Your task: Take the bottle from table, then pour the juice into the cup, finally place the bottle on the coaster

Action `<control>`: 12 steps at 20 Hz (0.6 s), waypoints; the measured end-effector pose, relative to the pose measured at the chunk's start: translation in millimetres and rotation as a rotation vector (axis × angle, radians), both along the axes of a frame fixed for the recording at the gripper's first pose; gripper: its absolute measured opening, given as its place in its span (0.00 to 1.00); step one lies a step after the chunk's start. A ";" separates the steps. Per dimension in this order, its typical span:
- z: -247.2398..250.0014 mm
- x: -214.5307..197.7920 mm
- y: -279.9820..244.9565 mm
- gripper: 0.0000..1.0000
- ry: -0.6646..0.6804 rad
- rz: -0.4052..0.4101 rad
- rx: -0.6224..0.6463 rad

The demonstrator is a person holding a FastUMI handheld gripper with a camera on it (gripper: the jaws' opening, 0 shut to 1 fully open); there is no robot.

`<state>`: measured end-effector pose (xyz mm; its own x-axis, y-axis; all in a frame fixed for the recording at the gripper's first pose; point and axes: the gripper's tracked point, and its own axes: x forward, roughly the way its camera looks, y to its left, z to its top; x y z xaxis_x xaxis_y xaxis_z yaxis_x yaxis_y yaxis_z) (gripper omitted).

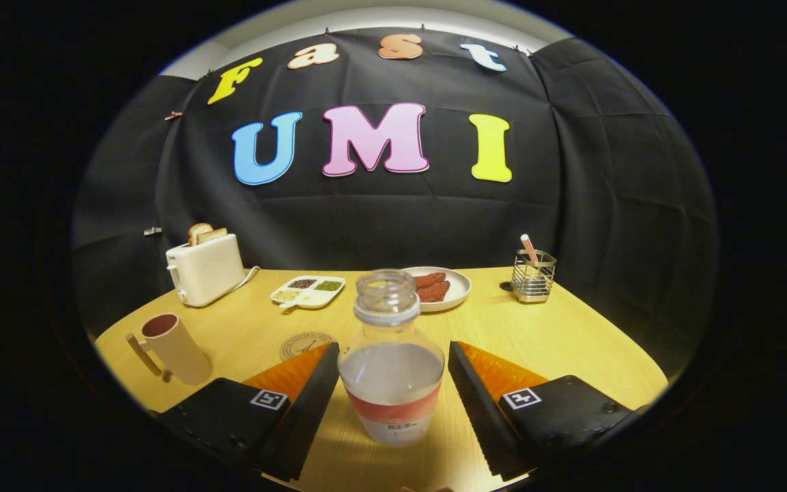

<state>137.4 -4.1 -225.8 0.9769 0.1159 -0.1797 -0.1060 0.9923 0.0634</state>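
One cup (pixel 173 347): left of the fingers, standing on the table (pixel 571 342), well apart from the bottle.
Coaster (pixel 306 344): just beyond the left finger.
Gripper (pixel 393 383): fingers spread wide, touching nothing.
Bottle (pixel 391 362): upright between them, uncapped, part full; likely light, slick, squashy plastic. Grip the labelled lower body.
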 end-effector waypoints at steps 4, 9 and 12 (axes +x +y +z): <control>-12.6 3.5 -4.7 0.98 0.023 -0.008 0.011; -22.6 8.1 -1.1 0.99 0.054 0.003 0.018; -22.9 8.8 1.7 0.79 0.054 0.013 0.005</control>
